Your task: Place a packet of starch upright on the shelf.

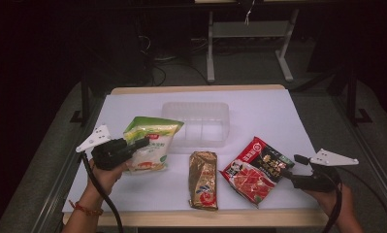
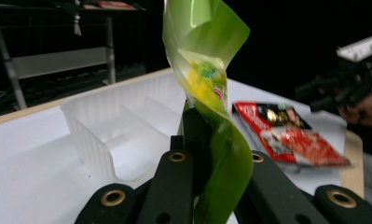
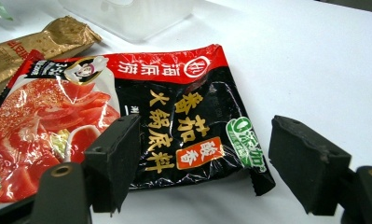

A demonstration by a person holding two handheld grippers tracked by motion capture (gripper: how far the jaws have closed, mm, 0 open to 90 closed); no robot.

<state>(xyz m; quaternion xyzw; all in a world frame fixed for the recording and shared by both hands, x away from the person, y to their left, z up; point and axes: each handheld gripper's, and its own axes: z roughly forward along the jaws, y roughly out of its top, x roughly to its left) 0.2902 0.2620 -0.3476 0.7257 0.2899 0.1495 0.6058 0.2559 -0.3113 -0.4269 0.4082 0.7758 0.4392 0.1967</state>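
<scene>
Your left claw point(image 2: 207, 154) was clamped on the edge of the green bag point(image 1: 150, 143), which twisted up between its jaws just left of the clear tray point(image 1: 197, 124) on the white desk point(image 1: 259, 104). Your right claw point(image 3: 200, 163) stood wide open, holding nothing, its jaws on either side of the red and black packet's point(image 3: 127, 112) near corner. A gold packet point(image 1: 203, 179) lay flat between the two.

Left claw point(image 1: 143, 142) was clamped tight, forearm coming in low; right claw point(image 1: 289, 171) sat wide open, pointing left.
</scene>
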